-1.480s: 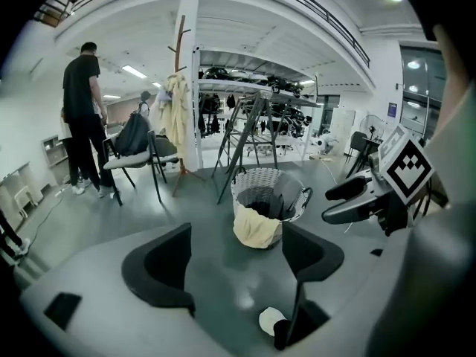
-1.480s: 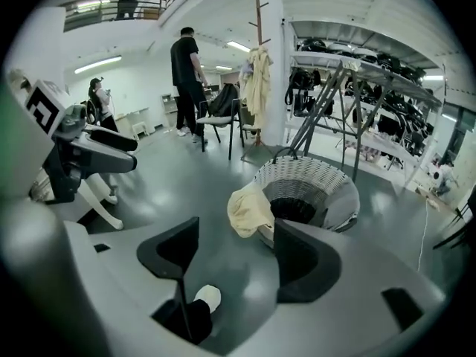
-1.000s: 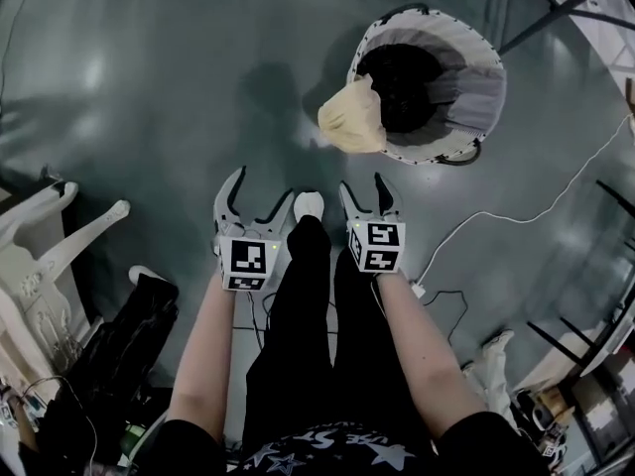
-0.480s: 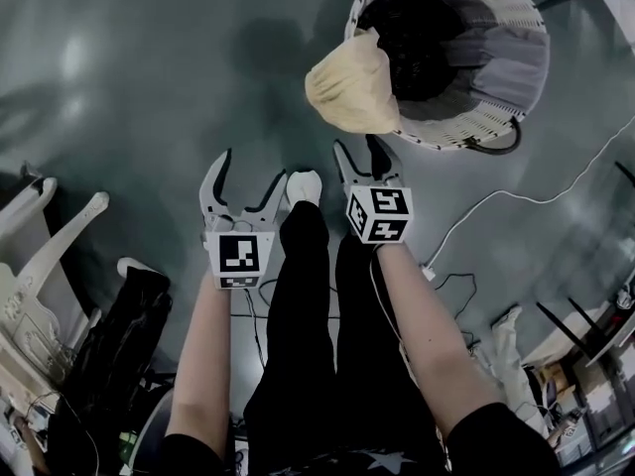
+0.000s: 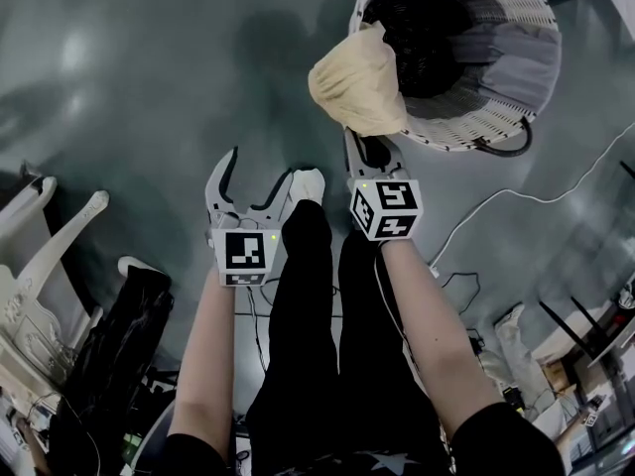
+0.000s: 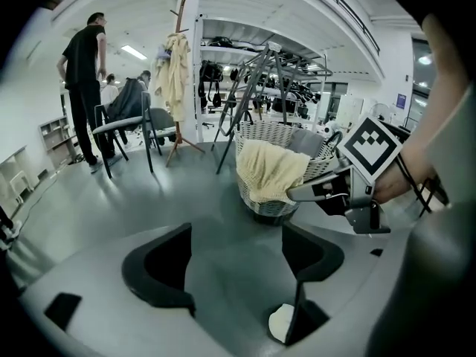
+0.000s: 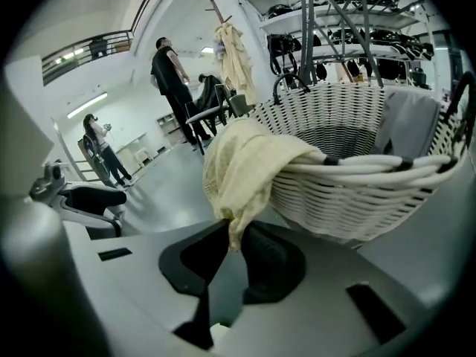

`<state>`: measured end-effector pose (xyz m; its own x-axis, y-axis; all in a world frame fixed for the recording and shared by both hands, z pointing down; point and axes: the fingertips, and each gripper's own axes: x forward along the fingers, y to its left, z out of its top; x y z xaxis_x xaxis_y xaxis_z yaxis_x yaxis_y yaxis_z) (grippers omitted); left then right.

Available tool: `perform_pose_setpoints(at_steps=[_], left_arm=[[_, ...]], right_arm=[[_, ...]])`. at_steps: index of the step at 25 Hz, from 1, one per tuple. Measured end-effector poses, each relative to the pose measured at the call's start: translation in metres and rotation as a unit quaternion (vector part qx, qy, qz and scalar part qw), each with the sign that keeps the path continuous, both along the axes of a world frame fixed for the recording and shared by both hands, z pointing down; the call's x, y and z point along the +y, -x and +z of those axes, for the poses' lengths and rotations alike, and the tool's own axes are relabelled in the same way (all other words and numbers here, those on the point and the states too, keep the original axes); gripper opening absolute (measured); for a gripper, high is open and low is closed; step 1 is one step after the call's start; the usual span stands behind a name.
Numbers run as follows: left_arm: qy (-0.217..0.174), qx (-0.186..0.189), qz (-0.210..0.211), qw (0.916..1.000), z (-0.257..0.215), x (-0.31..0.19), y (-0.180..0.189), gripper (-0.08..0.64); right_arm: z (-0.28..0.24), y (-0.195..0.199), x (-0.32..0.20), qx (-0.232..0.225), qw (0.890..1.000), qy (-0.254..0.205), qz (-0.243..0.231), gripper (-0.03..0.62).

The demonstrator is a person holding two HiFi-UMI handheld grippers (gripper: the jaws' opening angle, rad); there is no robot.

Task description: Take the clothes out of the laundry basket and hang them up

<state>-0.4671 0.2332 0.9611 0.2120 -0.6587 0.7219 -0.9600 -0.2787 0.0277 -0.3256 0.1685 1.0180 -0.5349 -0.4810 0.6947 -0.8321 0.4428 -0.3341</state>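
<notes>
Clothing lies in and on the white wicker laundry basket [image 5: 476, 127], which stands on the grey floor [image 5: 129, 87] toward one o'clock in our head view. A pale yellow garment [image 5: 357, 82] is draped over the basket's rim on its eight o'clock side and hangs down the outside wall. A grey garment [image 5: 496, 58] lies against the inner wall at three o'clock, and a dark one [image 5: 422, 33] fills the bottom. Our right gripper [image 5: 365, 149] reaches up from six o'clock of the yellow garment. Its jaws have just been closing, and they now pinch the lowest hanging fold of that cloth between their pads, as the right gripper view shows plainly. Our left gripper [image 5: 262, 163] sits at nine o'clock of the right one, apart from the basket. Its jaws are spread wide with only floor between them, and the tip of a white shoe [image 5: 309, 181] shows just beside its right-hand jaw. A white cable [image 5: 496, 206] runs across the floor at five o'clock of the basket. In the left gripper view, beyond the basket toward eleven o'clock, a wooden coat stand [image 6: 178, 21] carries a pale garment, a chair [image 6: 123, 129] stands near it, and a person [image 6: 83, 80] in dark clothes stands farther left.
</notes>
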Motion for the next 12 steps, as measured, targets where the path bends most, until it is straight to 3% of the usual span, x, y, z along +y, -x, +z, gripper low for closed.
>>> perform_pose_setpoints(at_steps=[5,12], left_arm=[[0.013,-0.011,0.016,0.9997,-0.013,0.004,-0.004,0.380],[0.020,-0.020,0.046,0.9985,-0.045,0.004,-0.019,0.380]], right_arm=[[-0.034,0.006,0.022,-0.009,0.999,0.024,-0.033,0.043],[-0.105,-0.009,0.025,-0.038,0.998,0.044,0.005,0.041]])
